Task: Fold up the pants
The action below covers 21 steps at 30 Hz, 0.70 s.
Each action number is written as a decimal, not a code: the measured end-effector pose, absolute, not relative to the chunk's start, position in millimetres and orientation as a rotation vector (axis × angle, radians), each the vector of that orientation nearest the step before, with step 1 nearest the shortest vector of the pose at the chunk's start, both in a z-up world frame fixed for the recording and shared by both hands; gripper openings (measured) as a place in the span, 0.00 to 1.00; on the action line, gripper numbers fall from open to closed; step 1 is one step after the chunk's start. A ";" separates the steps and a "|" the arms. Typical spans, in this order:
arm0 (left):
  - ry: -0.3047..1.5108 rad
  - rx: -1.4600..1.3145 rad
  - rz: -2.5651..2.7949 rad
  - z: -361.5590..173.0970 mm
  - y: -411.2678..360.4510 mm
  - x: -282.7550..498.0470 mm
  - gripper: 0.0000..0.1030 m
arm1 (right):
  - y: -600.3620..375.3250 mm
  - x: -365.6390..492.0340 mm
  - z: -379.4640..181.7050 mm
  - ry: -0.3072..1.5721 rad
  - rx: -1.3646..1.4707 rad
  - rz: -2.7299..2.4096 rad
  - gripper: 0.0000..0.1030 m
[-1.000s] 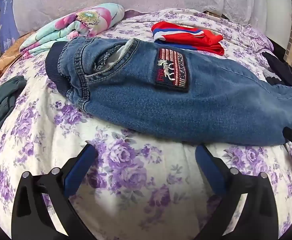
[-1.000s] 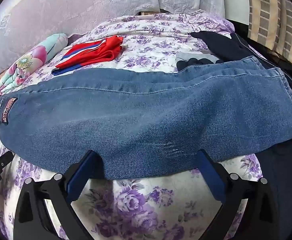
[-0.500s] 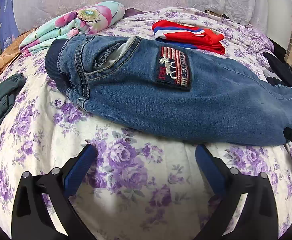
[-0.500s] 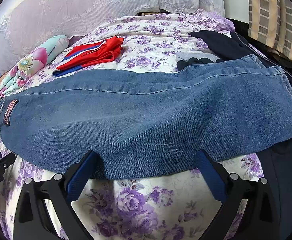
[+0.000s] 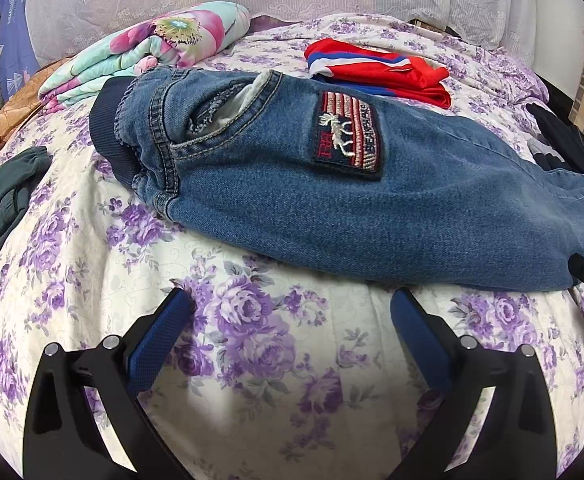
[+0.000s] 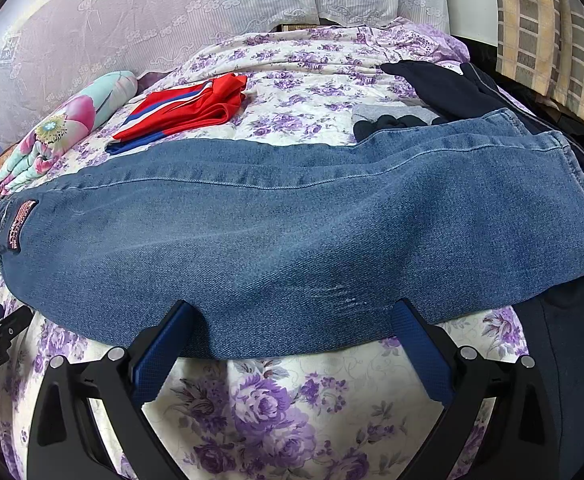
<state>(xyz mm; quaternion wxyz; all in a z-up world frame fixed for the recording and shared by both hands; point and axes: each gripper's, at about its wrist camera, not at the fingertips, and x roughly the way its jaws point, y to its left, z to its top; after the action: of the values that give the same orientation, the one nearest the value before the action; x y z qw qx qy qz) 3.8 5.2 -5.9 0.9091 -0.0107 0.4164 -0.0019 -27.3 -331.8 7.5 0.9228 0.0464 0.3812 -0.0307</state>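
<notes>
Blue denim pants (image 5: 372, 208) lie folded lengthwise across the flowered bedspread, waistband to the left, with an embroidered patch (image 5: 348, 136) on the upper leg. In the right wrist view the legs (image 6: 292, 240) stretch to the hems at the right. My left gripper (image 5: 292, 300) stands open just short of the pants' near edge, over bare bedspread. My right gripper (image 6: 292, 312) is open too, its blue fingertips (image 6: 402, 312) at the near edge of the denim, nothing held.
A red, white and blue garment (image 5: 380, 72) lies folded behind the pants. A flowered quilt roll (image 5: 148, 56) sits back left, a grey-green garment (image 5: 0, 200) at the left edge, dark clothes (image 6: 452, 92) at the right. A pale headboard (image 6: 172, 20) backs the bed.
Both views shifted slightly: the pants sit a little lower and nearer in the left wrist view. Both grippers stay open and the pants have not moved.
</notes>
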 end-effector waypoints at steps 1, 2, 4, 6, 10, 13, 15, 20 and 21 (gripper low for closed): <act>0.861 -0.021 -0.004 -7.3 5.6 4.4 0.96 | -331.8 -27.3 7.5 0.783 0.095 -0.063 0.97; 0.863 -0.020 -0.003 -8.3 5.7 4.6 0.96 | -332.0 -27.3 7.5 0.782 0.096 -0.063 0.97; 0.866 -0.018 -0.002 -9.6 5.8 4.7 0.96 | -331.8 -27.3 7.5 0.782 0.096 -0.062 0.97; 0.866 -0.018 -0.002 -9.5 5.6 4.9 0.96 | -332.3 -27.4 7.6 0.783 0.096 -0.063 0.97; 0.866 -0.018 -0.002 -10.2 5.3 4.9 0.96 | -331.6 -27.3 7.5 0.782 0.097 -0.062 0.97; 0.867 -0.019 -0.002 -10.7 5.4 4.7 0.96 | -331.6 -27.3 7.5 0.782 0.097 -0.062 0.97; 0.868 -0.018 -0.002 -10.1 5.1 5.1 0.96 | -331.7 -27.3 7.5 0.782 0.097 -0.062 0.97; 0.877 -0.011 0.001 -13.9 3.6 6.4 0.96 | -332.6 -27.5 7.6 0.782 0.097 -0.062 0.97; 0.877 -0.011 0.001 -14.0 3.2 6.4 0.96 | -331.7 -27.3 7.5 0.782 0.097 -0.062 0.97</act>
<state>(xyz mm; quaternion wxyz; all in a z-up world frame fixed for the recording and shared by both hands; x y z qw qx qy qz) 6.4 3.2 -14.0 0.9053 -0.0051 0.4248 0.0004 -27.3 -331.7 7.5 0.9228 0.0474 0.3811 -0.0302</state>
